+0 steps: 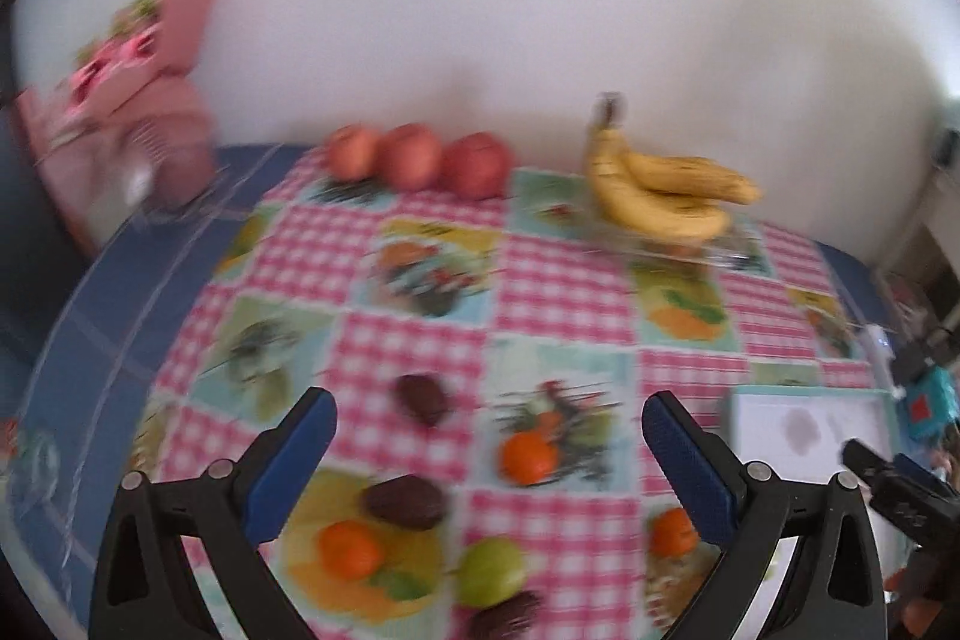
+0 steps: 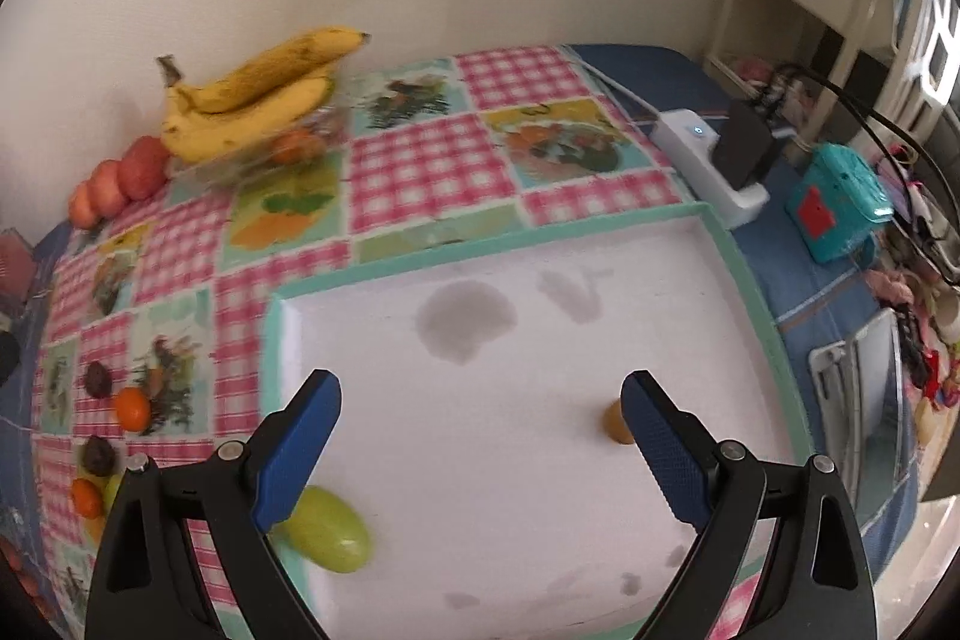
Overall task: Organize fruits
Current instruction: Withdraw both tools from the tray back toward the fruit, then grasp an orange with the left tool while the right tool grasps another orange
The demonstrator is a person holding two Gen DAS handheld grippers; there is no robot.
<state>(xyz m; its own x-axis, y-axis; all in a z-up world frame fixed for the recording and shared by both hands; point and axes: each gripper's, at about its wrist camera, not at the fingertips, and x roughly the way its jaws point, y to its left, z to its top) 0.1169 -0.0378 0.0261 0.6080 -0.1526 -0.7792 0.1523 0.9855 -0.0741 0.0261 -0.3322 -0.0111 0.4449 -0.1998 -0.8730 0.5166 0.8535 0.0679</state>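
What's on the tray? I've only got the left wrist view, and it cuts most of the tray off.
Observer: A green fruit lies at the tray's near left edge, partly hidden by a finger of the right gripper.
Operator: Anything else on it?
Observer: Yes, a small brown fruit sits further right on the tray, just beside the gripper's other finger.
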